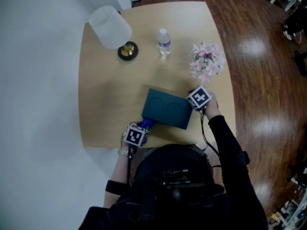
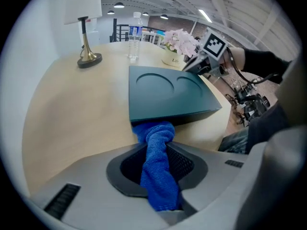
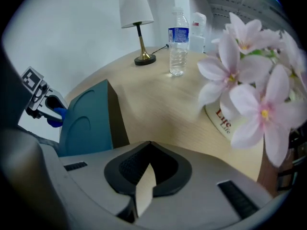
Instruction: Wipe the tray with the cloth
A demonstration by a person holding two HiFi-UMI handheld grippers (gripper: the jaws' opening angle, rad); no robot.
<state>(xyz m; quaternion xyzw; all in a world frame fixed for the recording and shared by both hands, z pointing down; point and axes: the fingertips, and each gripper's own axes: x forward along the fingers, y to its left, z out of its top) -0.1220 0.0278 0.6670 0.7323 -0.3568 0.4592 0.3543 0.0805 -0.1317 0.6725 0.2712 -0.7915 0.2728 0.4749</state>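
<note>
Left claw [image 2: 154, 145] pinches the blue cloth [image 2: 158, 176] at the teal tray [image 2: 163, 92] corner. Right claw [image 3: 148, 145] is closed and empty. If unsteadied, the tray may slide toward the flowers [image 1: 207, 61].

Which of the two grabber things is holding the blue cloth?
The left gripper: the blue cloth is pinched between its jaws. The right gripper is shut with nothing in it.

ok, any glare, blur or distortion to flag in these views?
Head view: sharp and evenly lit, with bright glare patches on the wood floor. Left gripper view: fisheye bends the table, corners are vignetted black, the blue cloth is in focus. Right gripper view: same distortion, and the close flowers look soft and overexposed.
</note>
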